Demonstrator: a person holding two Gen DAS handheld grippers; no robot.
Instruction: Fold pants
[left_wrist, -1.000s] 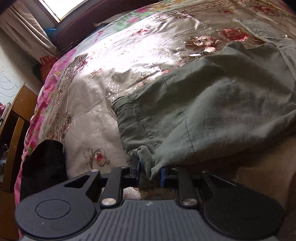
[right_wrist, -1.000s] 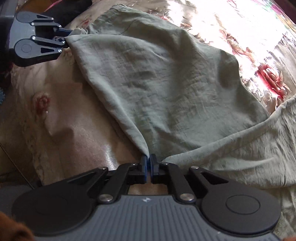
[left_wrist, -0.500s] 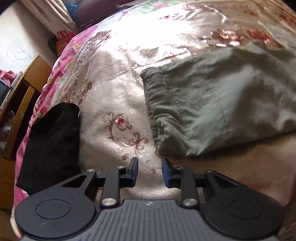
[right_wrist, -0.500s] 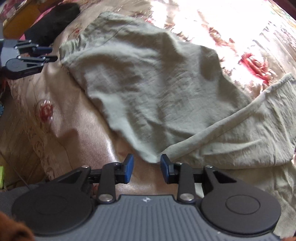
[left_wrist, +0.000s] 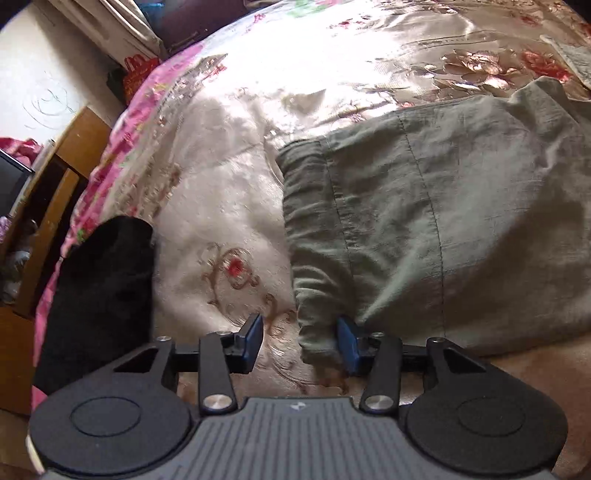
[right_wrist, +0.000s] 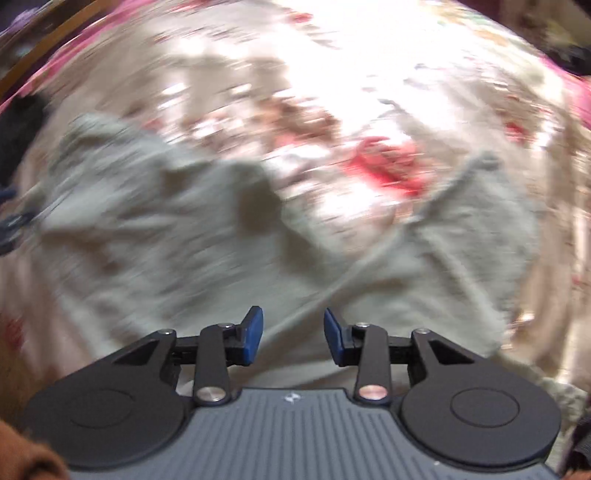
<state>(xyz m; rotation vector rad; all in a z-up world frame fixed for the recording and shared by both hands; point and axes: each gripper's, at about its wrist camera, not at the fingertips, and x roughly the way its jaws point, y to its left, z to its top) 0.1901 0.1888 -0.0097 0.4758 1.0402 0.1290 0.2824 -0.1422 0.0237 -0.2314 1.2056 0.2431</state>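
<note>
Bed under a shiny flowered cover fills both views. Pants lie across it, right half of the left wrist frame; olive green, thin, crumpled, gathered waistband at their left edge. Judged light, limp, likely to slide on the satin; best taken at the waistband corners or a hem, both layers together. Left gripper: jaws opening, waistband corner between them, right pad touching it, not pinched. Right gripper: jaws opening, nothing between them, hanging over blurred cloth.
</note>
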